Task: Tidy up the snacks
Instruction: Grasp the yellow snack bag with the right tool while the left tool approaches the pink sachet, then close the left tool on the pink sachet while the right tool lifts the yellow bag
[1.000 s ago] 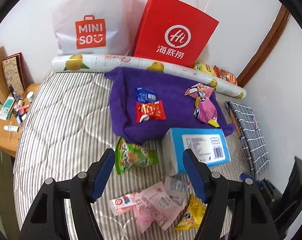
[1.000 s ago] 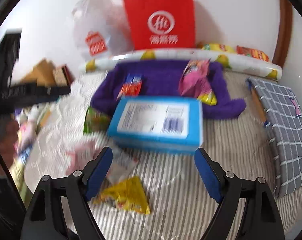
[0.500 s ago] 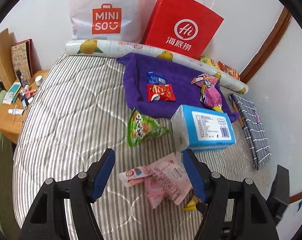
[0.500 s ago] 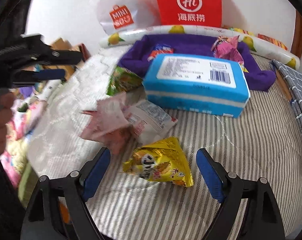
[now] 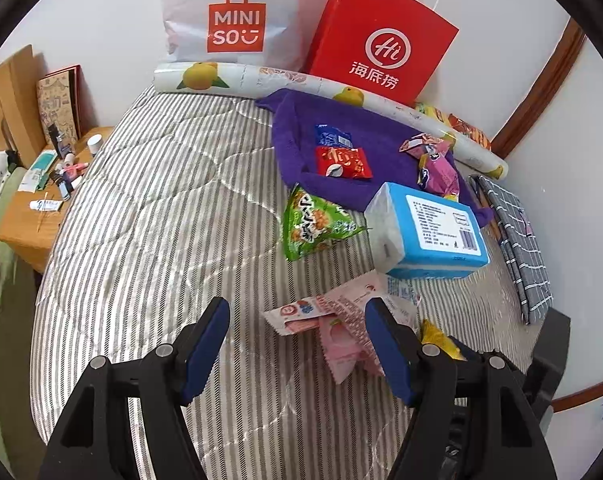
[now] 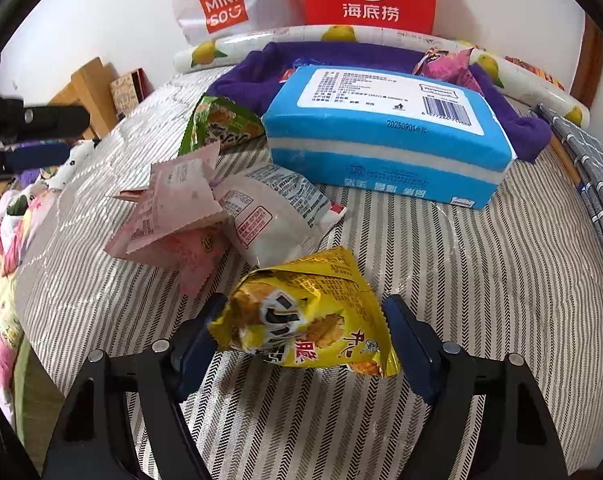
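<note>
Since the earlier frame the right hand-held gripper (image 6: 303, 322) has dropped down to the crinkled yellow foil snack packet (image 6: 309, 316), which now sits between its blue pads; its jaws are closing, and whether the pads already press the packet cannot be told. The packet lies on the grey-striped quilted bed (image 6: 441, 280). Just behind it rest a white printed pouch (image 6: 269, 212) and pink paper sachets (image 6: 169, 208), then a blue rectangular tissue pack (image 6: 385, 136) and a green snack bag (image 6: 217, 120). The left hand-held gripper (image 5: 297, 320) hovers with its jaws apart and empty above the pink sachets. Farther back, a purple towel (image 5: 377, 128) carries red, blue and pink packets, before a red paper bag (image 5: 381, 40) and a white plastic bag (image 5: 233, 12).
</note>
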`<state>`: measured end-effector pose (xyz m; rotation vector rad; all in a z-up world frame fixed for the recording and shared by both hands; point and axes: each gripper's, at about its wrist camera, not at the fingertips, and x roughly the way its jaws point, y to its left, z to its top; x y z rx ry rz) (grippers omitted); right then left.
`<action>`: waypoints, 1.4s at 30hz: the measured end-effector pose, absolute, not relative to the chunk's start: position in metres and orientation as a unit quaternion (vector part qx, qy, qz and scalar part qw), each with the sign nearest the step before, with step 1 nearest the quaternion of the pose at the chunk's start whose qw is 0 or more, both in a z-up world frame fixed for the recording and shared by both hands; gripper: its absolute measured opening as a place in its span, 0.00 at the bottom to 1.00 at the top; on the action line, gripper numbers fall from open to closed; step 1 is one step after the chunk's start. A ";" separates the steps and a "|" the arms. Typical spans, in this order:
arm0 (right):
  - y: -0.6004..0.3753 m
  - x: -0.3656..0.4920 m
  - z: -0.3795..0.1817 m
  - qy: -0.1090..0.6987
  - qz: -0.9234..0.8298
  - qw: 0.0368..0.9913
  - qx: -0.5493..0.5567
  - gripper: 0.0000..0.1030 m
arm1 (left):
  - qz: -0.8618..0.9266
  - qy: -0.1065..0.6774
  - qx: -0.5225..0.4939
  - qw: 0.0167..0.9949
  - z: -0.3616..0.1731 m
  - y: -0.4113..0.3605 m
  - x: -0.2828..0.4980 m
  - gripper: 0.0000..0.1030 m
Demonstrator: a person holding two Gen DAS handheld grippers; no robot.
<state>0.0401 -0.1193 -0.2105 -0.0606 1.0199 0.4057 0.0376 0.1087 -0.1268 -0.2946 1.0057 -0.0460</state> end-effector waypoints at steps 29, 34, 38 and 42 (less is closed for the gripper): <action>-0.239 0.053 -0.192 0.460 0.119 0.879 0.049 0.69 | -0.011 0.551 -0.114 0.826 -0.172 0.023 0.079 0.64; -0.244 0.055 -0.194 0.459 0.118 0.879 0.052 0.69 | 0.001 0.551 -0.113 0.827 -0.172 0.022 0.083 0.52; -0.246 0.057 -0.195 0.461 0.115 0.878 0.053 0.69 | -0.002 0.552 -0.111 0.827 -0.172 0.021 0.085 0.50; -0.247 0.057 -0.193 0.460 0.113 0.879 0.054 0.69 | -0.008 0.547 -0.112 0.830 -0.167 0.025 0.081 0.49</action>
